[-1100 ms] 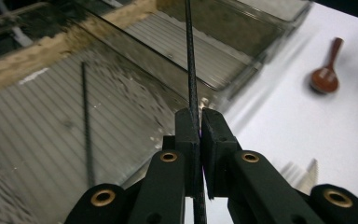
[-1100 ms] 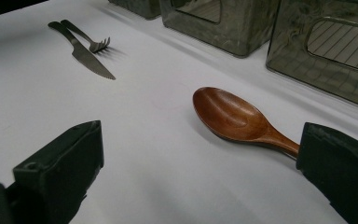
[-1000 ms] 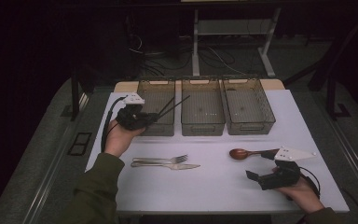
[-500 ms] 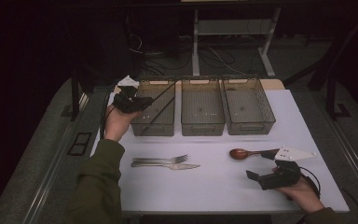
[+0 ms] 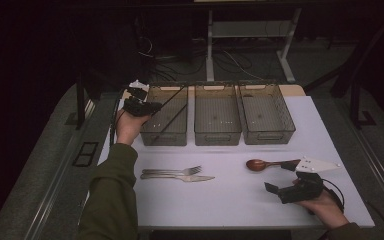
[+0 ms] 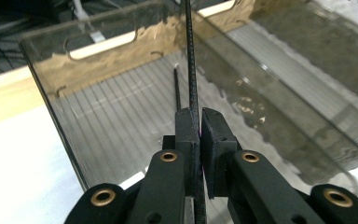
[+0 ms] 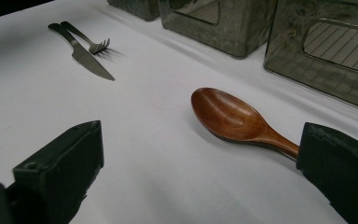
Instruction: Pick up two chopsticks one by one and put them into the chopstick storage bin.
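Nearest me on the white table (image 5: 240, 200), my right gripper (image 5: 280, 191) rests low with its jaws spread wide and nothing between them; through the right gripper view the wooden spoon (image 7: 235, 120) lies just ahead, its handle running behind one of my jaws. A little further off to the left, a fork (image 5: 172, 171) and a knife (image 5: 180, 177) lie side by side, touching or nearly so. Beyond them, three clear bins sit in a row at the far edge. My left gripper (image 5: 147, 107) hangs at the near left corner of the leftmost bin (image 5: 167, 136), jaws pinched tight on a pair of black chopsticks (image 6: 191, 70). Those sticks slant from my jaws out over the bin, and one tip shows against its ribbed floor, though I cannot tell whether it touches
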`<state>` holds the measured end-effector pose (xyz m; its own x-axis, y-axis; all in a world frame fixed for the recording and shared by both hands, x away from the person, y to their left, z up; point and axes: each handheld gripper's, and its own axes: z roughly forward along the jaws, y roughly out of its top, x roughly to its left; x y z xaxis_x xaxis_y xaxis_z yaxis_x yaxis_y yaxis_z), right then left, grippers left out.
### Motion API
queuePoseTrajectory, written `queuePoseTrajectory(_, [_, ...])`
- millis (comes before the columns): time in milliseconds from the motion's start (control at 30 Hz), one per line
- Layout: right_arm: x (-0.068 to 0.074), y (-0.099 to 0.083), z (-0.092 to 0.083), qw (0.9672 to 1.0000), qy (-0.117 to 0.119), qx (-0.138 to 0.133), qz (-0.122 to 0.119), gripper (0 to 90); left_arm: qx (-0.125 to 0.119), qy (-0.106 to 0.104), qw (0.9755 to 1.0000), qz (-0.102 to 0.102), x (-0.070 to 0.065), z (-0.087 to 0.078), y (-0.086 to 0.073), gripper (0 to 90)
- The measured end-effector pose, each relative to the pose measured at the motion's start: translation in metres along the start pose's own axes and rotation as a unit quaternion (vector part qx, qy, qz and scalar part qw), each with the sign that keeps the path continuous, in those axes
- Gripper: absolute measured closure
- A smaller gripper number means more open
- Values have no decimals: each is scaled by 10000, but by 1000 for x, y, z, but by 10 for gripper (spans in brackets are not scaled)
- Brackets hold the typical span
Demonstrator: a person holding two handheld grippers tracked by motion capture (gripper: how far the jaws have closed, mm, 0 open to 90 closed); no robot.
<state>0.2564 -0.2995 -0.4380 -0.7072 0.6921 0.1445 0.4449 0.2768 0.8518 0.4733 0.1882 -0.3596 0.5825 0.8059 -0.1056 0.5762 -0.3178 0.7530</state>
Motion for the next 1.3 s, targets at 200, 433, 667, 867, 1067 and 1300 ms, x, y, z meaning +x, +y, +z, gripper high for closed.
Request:
queuePoseTrajectory(200, [0,0,-1,10000,-6,3,8,1,238,109,9996,-70,1,10,-3,847])
queuePoseTrajectory(433, [1,0,-2,10000,-10,-1,1,1,472,197,9987,-72,-1,19,-5,846])
queuePoseTrajectory(667, [0,0,-2,10000,-9,-8,-5,1,649,224,9976,-82,-4,24,-7,846])
queuePoseTrajectory(867, [0,0,-2,10000,-8,-6,-11,1,805,238,9965,44,-3,26,-8,844])
queuePoseTrajectory(1067, [0,0,-2,10000,-6,-14,-10,1,715,271,9971,7,-4,25,-8,770])
queuePoseTrajectory(1300, [0,0,-2,10000,-7,-12,-10,1,493,112,9987,102,-12,17,-3,676])
